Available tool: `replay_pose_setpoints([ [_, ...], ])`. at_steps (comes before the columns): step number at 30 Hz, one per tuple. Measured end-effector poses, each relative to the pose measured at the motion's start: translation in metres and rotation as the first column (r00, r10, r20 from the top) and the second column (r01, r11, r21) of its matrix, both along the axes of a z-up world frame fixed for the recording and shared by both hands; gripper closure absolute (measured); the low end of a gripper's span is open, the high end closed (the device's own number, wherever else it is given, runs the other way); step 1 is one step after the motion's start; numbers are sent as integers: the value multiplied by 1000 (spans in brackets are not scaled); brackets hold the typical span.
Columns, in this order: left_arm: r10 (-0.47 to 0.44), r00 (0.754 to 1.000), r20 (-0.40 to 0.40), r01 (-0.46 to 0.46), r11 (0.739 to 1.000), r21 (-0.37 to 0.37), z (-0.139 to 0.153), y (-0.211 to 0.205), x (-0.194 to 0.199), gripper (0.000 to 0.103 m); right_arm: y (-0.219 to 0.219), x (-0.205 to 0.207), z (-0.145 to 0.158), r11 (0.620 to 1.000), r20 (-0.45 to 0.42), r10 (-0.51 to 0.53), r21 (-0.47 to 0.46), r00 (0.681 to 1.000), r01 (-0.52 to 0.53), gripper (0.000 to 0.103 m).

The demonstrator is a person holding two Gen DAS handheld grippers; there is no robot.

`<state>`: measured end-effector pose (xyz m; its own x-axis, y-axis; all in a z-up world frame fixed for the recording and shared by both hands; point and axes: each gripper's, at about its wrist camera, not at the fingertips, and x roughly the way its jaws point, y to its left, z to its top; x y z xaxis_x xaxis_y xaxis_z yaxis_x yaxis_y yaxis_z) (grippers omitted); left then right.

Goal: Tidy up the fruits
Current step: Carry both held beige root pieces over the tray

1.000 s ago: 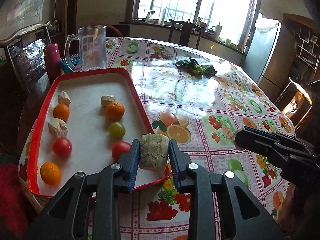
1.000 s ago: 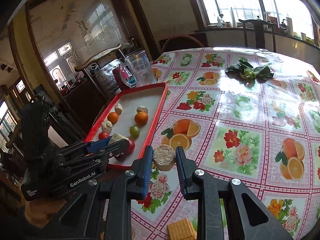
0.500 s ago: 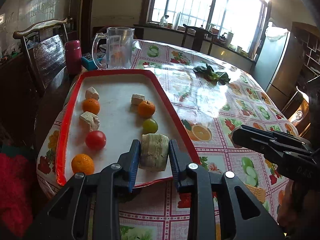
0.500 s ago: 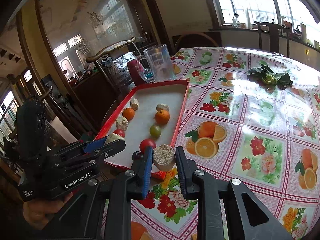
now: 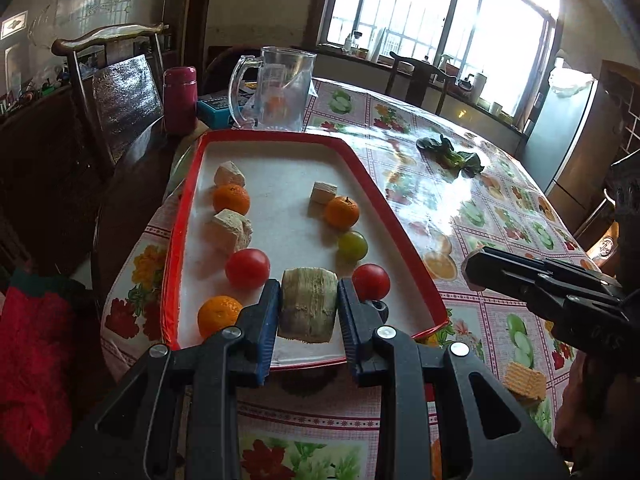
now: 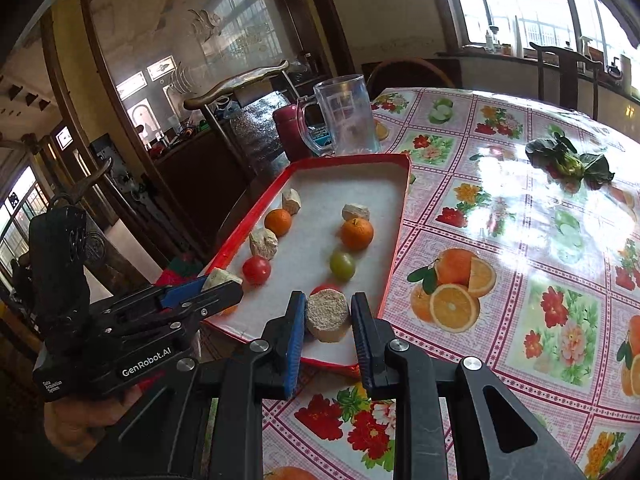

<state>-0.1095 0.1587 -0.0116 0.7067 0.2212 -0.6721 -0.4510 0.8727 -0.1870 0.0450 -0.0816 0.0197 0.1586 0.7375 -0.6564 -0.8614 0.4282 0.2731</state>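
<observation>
The left gripper (image 5: pixel 308 312) is clamped on a pale, streaked chunk (image 5: pixel 307 305) over the near edge of the red tray (image 5: pixel 172 248). On the tray, two rows run from near edge to far: along the left edge an orange (image 5: pixel 218 316), a tomato (image 5: pixel 247 268) and pale pieces; along the right edge a tomato (image 5: pixel 371 281), a green grape (image 5: pixel 352 245) and another orange (image 5: pixel 341 211). The right gripper (image 6: pixel 327 320) is clamped on a round, grainy chunk (image 6: pixel 328 315) above the tray's near right corner.

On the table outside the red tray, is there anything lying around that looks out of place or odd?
Yes. A bunch of dark leafy greens lies loose on the bare tablecloth, far from the red tray where the fruit is lined up. A stack of wafer biscuits also sits alone near the table's edge. Nothing looks spilled or broken.
</observation>
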Motion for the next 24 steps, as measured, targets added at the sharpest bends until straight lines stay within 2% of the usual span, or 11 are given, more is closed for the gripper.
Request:
replay_pose_setpoints([
  [9,30,1000,-10,-30,999,-35,-7,17,-12,77,32,9,-14,1000,-25,13,-21,1000,-13,80],
  [24,-2,999,-48,0,998,-60,-22,17,6,77,57,28,-41,998,-50,-5,-68,999,2,80],
])
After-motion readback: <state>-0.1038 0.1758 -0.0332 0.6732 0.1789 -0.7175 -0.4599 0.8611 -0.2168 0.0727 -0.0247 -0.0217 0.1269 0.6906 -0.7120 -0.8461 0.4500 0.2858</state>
